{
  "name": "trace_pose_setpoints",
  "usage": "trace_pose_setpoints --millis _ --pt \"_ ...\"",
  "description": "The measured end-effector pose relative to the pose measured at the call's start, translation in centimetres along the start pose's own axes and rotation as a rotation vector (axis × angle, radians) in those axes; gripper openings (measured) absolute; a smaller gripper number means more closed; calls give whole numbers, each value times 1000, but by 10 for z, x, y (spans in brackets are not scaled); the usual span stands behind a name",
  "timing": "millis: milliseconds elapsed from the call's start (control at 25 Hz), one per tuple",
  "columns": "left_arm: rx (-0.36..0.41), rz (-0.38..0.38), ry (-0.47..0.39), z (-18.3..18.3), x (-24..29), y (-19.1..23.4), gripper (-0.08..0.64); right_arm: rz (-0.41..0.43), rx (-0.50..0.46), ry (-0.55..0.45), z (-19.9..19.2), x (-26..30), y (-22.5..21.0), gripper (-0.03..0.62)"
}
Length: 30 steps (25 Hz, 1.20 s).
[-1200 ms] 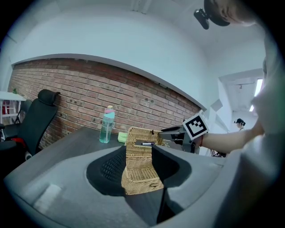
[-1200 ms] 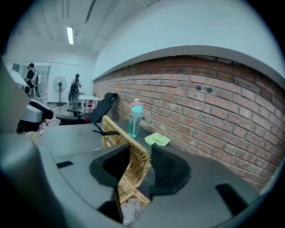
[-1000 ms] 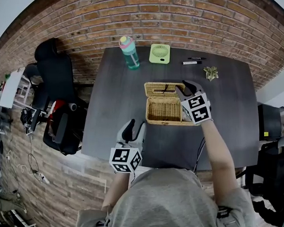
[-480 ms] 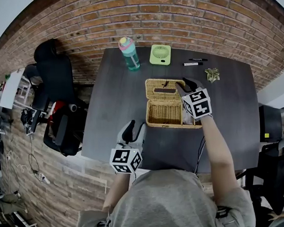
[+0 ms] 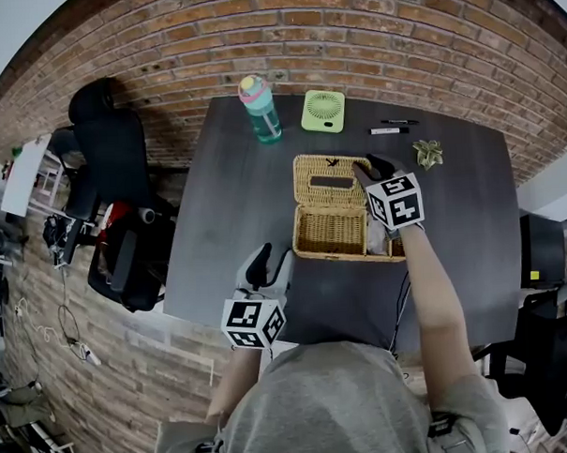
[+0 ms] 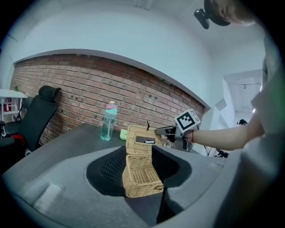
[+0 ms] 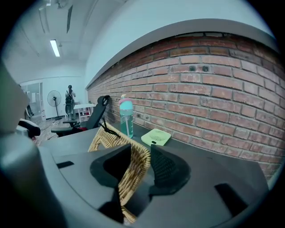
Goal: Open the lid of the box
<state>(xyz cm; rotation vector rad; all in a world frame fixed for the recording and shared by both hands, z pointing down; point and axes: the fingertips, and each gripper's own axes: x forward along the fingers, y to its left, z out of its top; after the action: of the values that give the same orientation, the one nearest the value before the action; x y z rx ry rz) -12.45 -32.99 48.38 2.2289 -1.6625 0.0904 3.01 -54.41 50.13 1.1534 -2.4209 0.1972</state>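
The right tongs (image 5: 367,166) are clamped on the raised woven wicker lid (image 5: 326,180) of the tan wicker box (image 5: 329,232). The left tongs (image 5: 269,260) hover spread apart over the dark desk (image 5: 227,214).

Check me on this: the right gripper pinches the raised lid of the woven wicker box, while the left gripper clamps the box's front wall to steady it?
Not quite. The right gripper does pinch the raised lid of the woven wicker box, but the left gripper clamps nothing: the head view shows it open, apart from the box, near the front edge of the dark table.
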Motion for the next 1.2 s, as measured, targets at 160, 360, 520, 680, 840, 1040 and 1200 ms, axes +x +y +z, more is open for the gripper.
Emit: trace_pose_setpoints --millis 160,360,520,680,840,1040,1200 --pt "-5 5 6 -1 2 3 170 10 44 5 -3 9 -5 137" --pt "-6 9 13 -5 6 5 170 15 91 9 -9 20 -10 137" --pt "-11 13 20 -5 11 6 170 20 121 25 -15 30 -15 137" --pt "-10 18 24 -5 15 8 170 31 151 44 -23 40 -19 137" --pt "-12 25 26 -5 18 11 170 38 179 59 -30 48 -22 137" --pt "-12 29 32 -5 22 14 170 50 195 87 -39 57 -24 137" --pt "-11 29 35 -5 24 16 170 53 221 108 -46 63 -25 137"
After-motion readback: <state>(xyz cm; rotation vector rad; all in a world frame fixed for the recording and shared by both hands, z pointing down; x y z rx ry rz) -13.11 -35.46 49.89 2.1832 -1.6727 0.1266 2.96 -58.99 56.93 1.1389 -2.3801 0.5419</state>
